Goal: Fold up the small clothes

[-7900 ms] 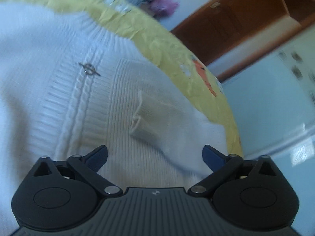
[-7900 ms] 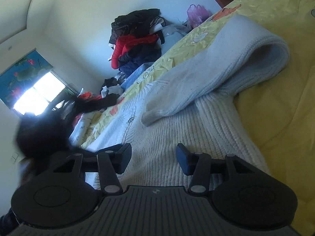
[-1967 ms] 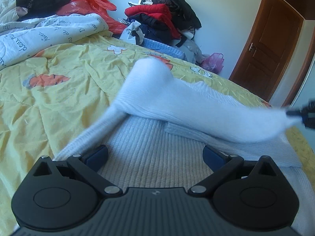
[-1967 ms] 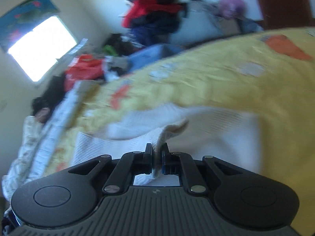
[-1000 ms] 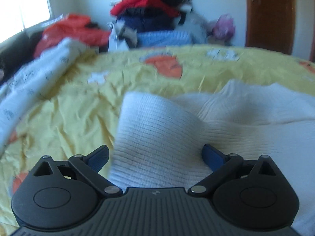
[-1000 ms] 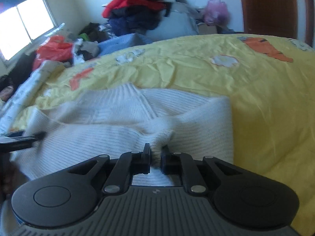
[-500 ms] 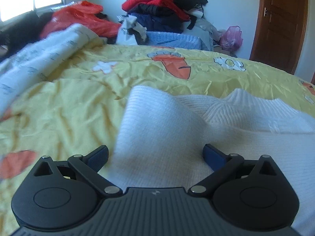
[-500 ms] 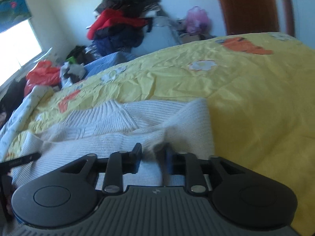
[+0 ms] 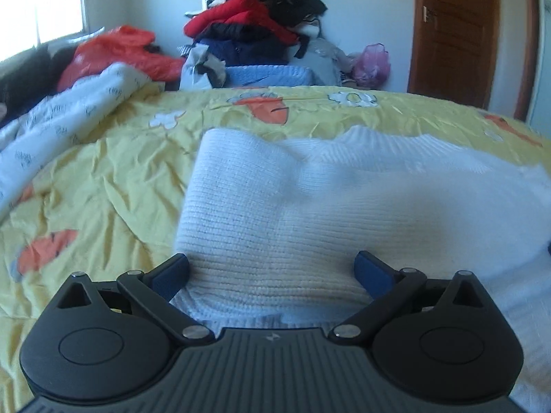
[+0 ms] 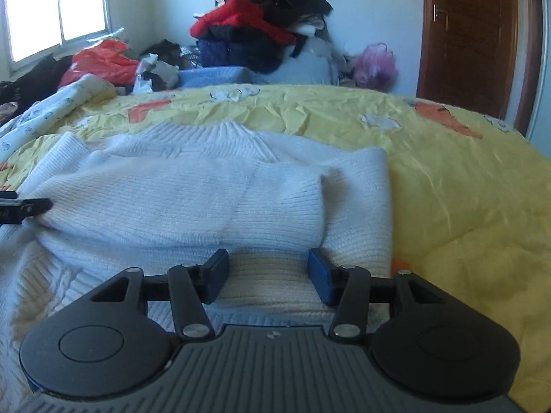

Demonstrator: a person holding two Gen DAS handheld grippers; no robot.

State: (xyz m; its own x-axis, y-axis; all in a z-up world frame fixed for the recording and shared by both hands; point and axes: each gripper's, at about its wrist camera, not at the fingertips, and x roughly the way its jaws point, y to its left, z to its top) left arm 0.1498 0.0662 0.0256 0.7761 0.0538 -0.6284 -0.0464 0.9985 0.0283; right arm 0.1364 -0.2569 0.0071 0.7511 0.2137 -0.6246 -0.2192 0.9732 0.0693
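Observation:
A white knit sweater [image 9: 310, 199] lies flat on the yellow bed cover [image 9: 103, 179], both sleeves folded across its body. My left gripper [image 9: 272, 272] hovers open above the sweater's left part, its blue pads wide apart and holding nothing. In the right wrist view the sweater [image 10: 193, 199] shows a sleeve cuff lying over its right side. My right gripper [image 10: 268, 272] is over that side, just below the cuff. Its jaws are opening, with only flat knit under the gap. The left gripper's fingertips [image 10: 31, 206] show at the left edge.
A pile of red, black and navy clothes [image 9: 255, 24] stands beyond the bed's far edge. A white printed quilt [image 9: 62, 117] and an orange bag [image 9: 120, 48] lie at the left. A brown door [image 10: 468, 34] is at the right, with a pink bag [image 10: 375, 62] near it.
My right gripper let go of the sleeve cuff and its jaws spread. The cuff now lies flat on the sweater. Both grippers have shifted across the bed; the left stayed open.

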